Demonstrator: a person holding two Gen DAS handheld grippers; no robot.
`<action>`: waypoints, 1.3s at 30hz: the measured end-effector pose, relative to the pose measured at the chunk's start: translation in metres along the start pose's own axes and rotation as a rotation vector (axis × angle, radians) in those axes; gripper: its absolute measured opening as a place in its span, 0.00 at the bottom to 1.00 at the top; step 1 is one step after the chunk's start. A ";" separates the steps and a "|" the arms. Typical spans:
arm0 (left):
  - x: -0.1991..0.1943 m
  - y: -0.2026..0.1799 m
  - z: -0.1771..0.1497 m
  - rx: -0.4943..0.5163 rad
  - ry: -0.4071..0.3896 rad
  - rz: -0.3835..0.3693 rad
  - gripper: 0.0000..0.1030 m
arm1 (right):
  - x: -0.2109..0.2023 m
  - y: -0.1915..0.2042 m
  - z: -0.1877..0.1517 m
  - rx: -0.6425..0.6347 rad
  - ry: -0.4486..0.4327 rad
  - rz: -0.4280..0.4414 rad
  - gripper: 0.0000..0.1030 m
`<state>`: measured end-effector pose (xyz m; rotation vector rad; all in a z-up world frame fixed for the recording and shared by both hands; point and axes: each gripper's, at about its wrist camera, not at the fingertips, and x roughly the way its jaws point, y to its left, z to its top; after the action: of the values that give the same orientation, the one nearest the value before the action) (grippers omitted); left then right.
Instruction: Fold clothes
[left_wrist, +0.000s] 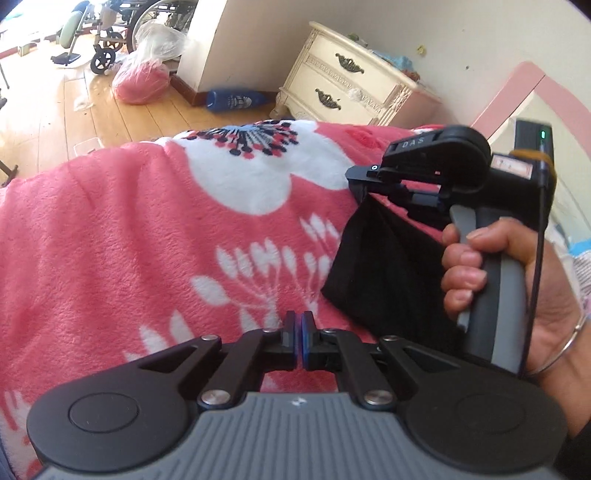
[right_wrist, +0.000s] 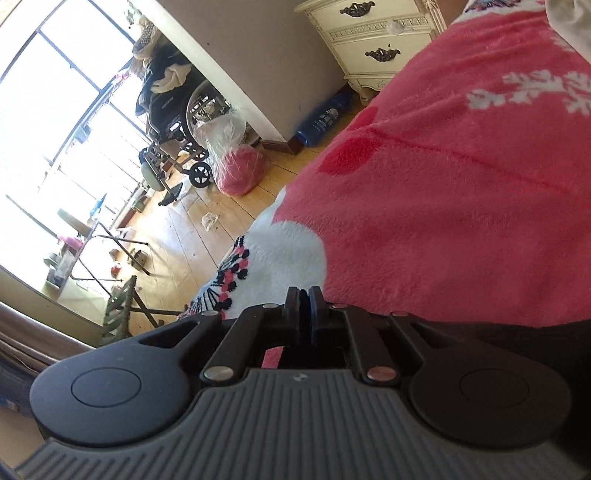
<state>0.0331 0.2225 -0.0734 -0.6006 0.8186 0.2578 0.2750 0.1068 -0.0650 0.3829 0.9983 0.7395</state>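
Note:
A black garment (left_wrist: 380, 266) hangs over the pink flowered blanket (left_wrist: 147, 229), pinched at its top edge by my right gripper (left_wrist: 361, 186), which a hand (left_wrist: 491, 266) holds by its grey handle. In the right wrist view the right gripper (right_wrist: 304, 312) is shut with a thin dark layer of the black garment (right_wrist: 517, 332) between its pads. My left gripper (left_wrist: 298, 332) sits low over the blanket, left of the garment and apart from it. Its pads are pressed together with nothing visible between them.
The blanket (right_wrist: 461, 203) covers a bed. Beyond its edge lie a wooden floor (left_wrist: 55, 110), a cream nightstand (left_wrist: 343, 81), a blue bottle (left_wrist: 236, 99), a plastic bag of pink stuff (left_wrist: 142, 79) and a wheelchair (right_wrist: 166, 122). A pink headboard (left_wrist: 517, 96) stands at the right.

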 end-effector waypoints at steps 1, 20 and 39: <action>-0.003 0.000 0.001 0.001 -0.003 -0.016 0.11 | -0.010 -0.005 0.003 0.023 -0.020 0.040 0.11; 0.019 -0.021 0.006 0.026 -0.018 -0.017 0.04 | -0.285 -0.095 -0.129 0.203 0.105 0.014 0.35; -0.034 0.000 0.006 -0.056 0.040 0.060 0.17 | -0.345 -0.109 -0.194 0.203 -0.043 0.205 0.36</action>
<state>0.0141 0.2269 -0.0449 -0.6365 0.8706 0.3252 0.0353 -0.2224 -0.0154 0.6825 1.0063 0.8129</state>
